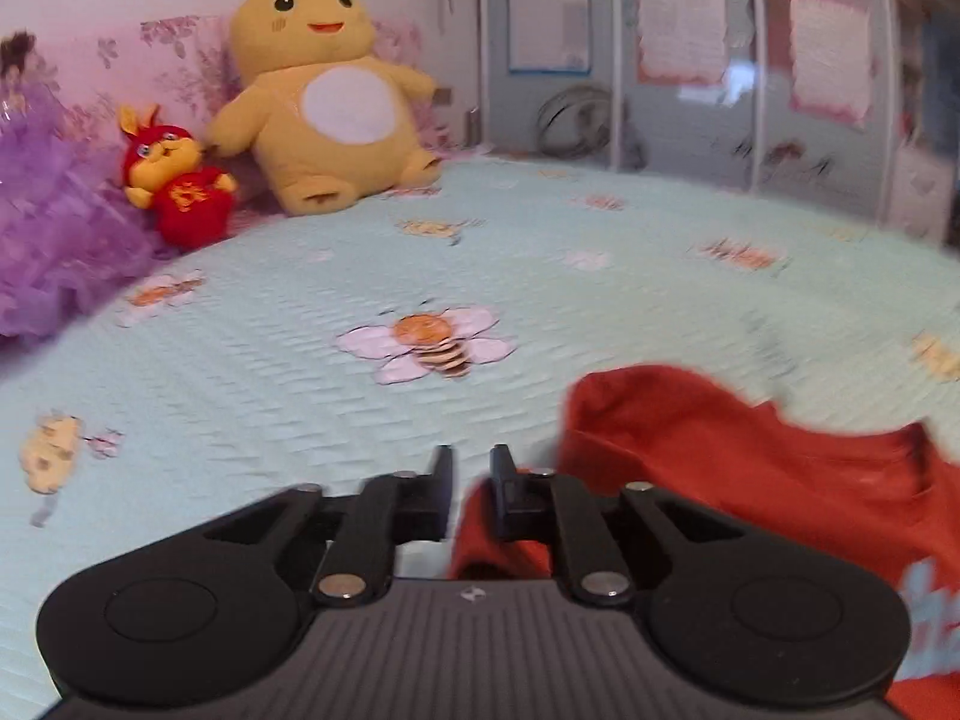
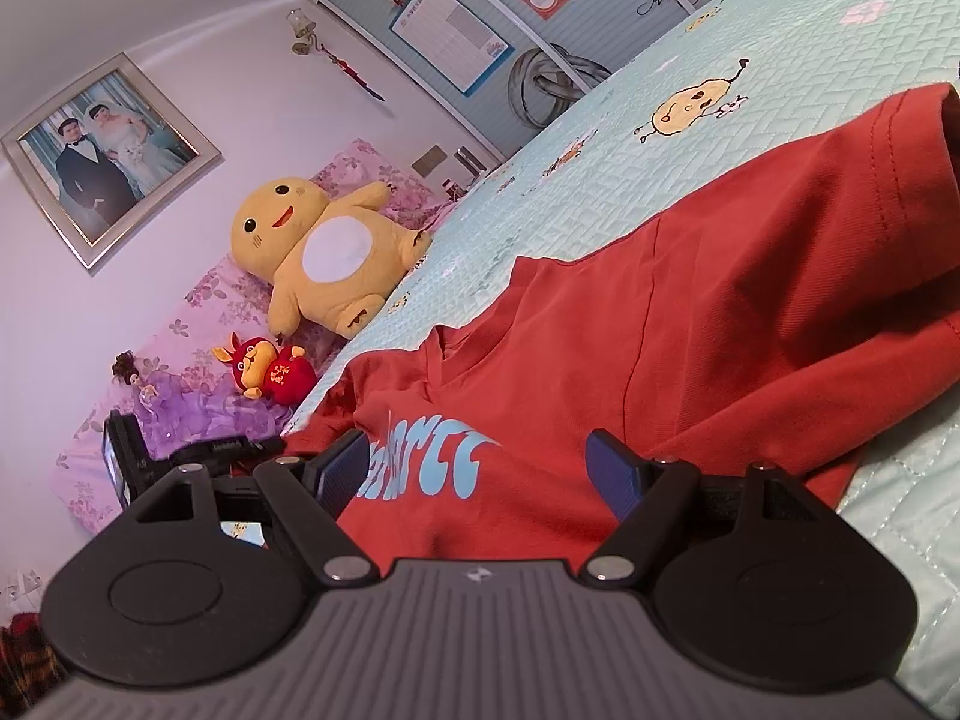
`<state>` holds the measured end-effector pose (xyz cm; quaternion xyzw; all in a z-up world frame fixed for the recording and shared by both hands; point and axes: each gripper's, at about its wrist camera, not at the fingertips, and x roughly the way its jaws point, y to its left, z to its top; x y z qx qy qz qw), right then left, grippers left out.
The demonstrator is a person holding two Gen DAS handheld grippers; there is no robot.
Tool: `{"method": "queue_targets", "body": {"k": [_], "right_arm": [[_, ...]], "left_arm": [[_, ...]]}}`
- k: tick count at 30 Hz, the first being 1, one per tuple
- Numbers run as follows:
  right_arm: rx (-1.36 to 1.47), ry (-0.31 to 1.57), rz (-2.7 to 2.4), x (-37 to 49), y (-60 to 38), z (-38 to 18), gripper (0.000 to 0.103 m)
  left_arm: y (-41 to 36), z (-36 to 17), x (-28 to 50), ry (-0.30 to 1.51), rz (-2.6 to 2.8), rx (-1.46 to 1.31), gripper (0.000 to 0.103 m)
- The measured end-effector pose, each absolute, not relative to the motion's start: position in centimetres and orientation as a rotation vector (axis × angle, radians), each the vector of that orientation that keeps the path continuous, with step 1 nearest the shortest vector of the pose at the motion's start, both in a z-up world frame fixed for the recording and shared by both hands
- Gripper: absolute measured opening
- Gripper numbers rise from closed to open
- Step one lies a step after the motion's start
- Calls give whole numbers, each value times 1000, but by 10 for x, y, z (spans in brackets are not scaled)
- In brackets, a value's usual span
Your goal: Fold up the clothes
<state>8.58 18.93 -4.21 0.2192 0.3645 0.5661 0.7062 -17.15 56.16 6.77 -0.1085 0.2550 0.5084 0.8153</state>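
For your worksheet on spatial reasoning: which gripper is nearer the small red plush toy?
Left. The left gripper works the shirt's edge nearest the red plush; the right gripper sits farther along.

Left wrist view is motion-blurred: red T-shirt (image 1: 750, 468) edges smear, and its pale blue print is unreadable and cut by the right edge. Wall posters (image 1: 681, 30) are illegible. Whether the left gripper (image 1: 471, 468) pinches cloth cannot be told. In the right wrist view, the shirt's near hem hides behind the right gripper (image 2: 480, 468).

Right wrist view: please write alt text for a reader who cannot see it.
An open right gripper hovers over a red T-shirt with light blue lettering, lying on a pale green quilted bedspread. A yellow plush toy sits at the bed's head.
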Motion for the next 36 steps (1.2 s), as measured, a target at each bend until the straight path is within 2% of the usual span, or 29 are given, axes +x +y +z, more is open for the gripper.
{"method": "queue_targets", "body": {"k": [1,2,3,5,6,7,10,13,16,19,20,22,25,29,36], "right_arm": [[487,810,1258,86,189,-42,79],[487,811,1258,86,189,-42,79],[488,811,1258,86,189,-42,79],[490,812,1258,86,189,-42,79],[491,812,1258,86,188,-42,79],[492,812,1257,85,188,-41,79],[490,810,1255,84,189,-42,79],[490,808,1255,83,189,-42,79],[497,803,1256,84,188,-42,79],[515,789,1262,84,186,-41,79],[524,778,1264,84,185,-40,79],[538,742,1254,83,181,-37,79],[524,634,1195,81,171,-26,79],[372,496,1017,75,163,-7,79],[124,446,926,101,211,17,79]], "left_arm": [[563,65,-171,584,1135,-228,41],[564,63,-172,611,1187,-233,47],[556,66,-183,563,1248,-285,54],[542,71,-206,456,1359,-392,61],[531,76,-219,361,1363,-470,70],[519,78,-227,292,1334,-548,73],[482,81,-224,205,1185,-663,73],[447,72,-188,265,1004,-656,75],[430,43,-159,280,885,-694,77],[416,-1,-145,260,924,-616,81],[415,-1,-144,265,934,-606,81],[411,4,-140,281,966,-571,103],[407,9,-132,324,1012,-513,103],[401,7,-125,366,1081,-447,103],[400,2,-130,340,1074,-469,103]]}}
